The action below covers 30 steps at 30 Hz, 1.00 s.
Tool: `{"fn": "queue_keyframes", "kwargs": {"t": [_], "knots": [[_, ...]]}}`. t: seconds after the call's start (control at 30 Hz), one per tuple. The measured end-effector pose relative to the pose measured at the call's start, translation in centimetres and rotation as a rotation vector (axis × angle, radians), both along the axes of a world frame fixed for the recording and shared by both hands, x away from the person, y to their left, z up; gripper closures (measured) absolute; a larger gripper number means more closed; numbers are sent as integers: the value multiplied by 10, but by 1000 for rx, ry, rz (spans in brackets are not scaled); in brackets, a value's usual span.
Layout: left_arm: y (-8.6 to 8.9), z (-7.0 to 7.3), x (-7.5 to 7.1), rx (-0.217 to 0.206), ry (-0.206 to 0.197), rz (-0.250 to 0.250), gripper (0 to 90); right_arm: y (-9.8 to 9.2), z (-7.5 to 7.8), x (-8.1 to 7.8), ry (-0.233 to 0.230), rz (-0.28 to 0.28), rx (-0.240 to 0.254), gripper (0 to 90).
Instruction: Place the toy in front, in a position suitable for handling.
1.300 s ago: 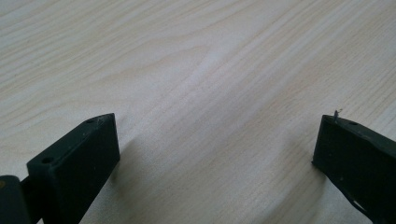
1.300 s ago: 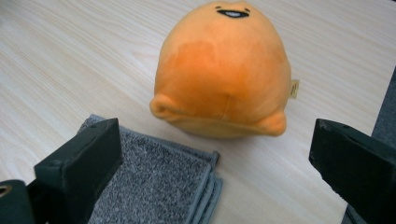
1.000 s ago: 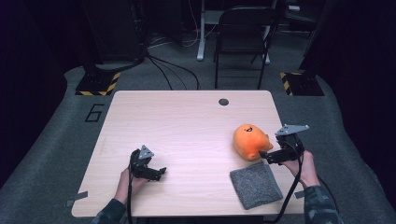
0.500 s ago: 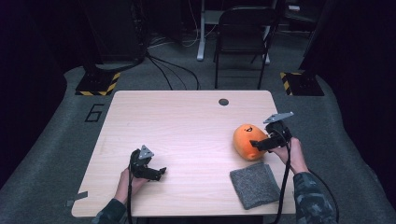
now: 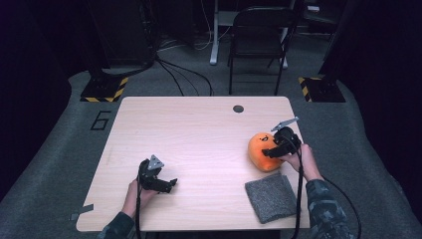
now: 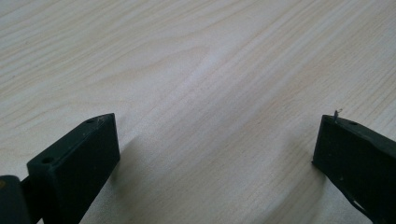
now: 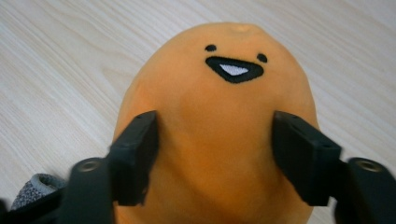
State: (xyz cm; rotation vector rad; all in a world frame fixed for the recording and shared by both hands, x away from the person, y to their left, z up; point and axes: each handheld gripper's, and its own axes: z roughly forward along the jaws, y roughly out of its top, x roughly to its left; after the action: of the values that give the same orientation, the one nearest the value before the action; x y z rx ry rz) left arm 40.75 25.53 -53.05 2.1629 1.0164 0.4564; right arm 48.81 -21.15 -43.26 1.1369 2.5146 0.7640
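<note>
my right claw (image 7: 212, 156), jaws just closing, presses both sides of the orange plush toy (image 7: 219, 121) at the table's (image 5: 199, 129) right, far of the grey cloth (image 5: 271, 196); i squeeze evenly, low on its body, before lifting.

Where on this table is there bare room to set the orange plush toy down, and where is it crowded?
Free: the wide wooden middle of the table, between the left claw and the orange plush toy, and the whole far-left part. Crowded: the near right corner, where the right claw, its jaws just closing, presses the toy beside the grey cloth.
</note>
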Motion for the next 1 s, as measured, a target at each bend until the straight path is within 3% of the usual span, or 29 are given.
{"fn": "queue_keyframes", "kwargs": {"t": [0.13,0.3,0.4,0.5,0.7,0.9,1.0], "knots": [[0,0,0,0,0,0,3,1,-5,-1,42,3,-13,489],[0,0,0,1,0,-3,3,-1,-10,-3,49,2,7,613],[0,0,0,3,2,-3,3,1,-10,-6,40,0,-11,662],[0,0,0,5,3,-4,3,2,-10,-8,17,-3,-18,691],[0,0,0,5,3,-4,3,0,-4,-15,-34,-21,21,726],[0,0,0,5,3,-4,3,-3,10,-23,-56,-48,97,737],[0,0,0,5,3,-4,3,0,21,-28,-83,-68,111,736]]}}
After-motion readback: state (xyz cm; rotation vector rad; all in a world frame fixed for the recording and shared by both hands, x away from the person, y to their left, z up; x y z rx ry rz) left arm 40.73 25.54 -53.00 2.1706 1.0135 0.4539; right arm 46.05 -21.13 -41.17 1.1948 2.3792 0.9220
